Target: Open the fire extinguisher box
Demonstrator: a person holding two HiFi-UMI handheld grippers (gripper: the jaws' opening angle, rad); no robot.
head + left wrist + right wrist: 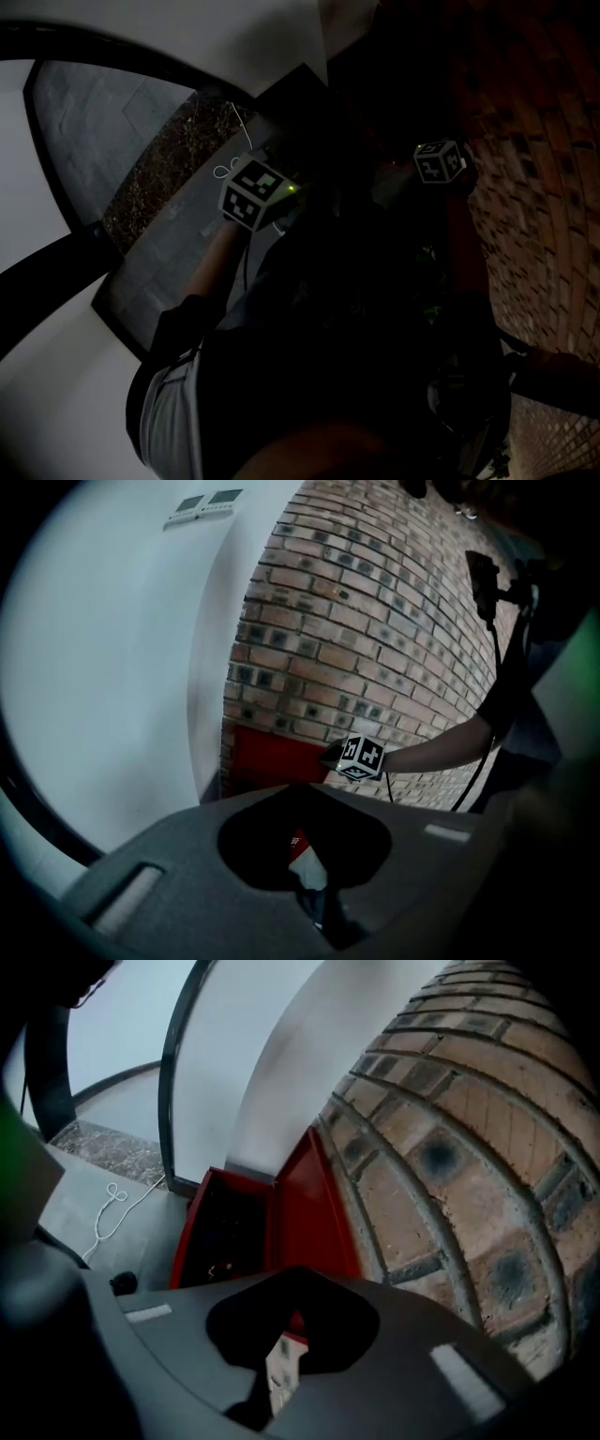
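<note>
The red fire extinguisher box stands on the floor against the brick wall. Its door is swung open against the bricks, and the inside is dark. My right gripper hangs just above and in front of the door's near edge, jaws shut; whether it touches the door is hidden. The left gripper view shows the box farther off, with the right gripper's marker cube beside it. My left gripper is held back, its jaws together with nothing in them. The head view is very dark; only the two cubes stand out.
A brick wall runs along the right of the box and a white wall along its left. A white cord lies looped on the grey floor near a strip of speckled stone. A dark curved frame rises behind the box.
</note>
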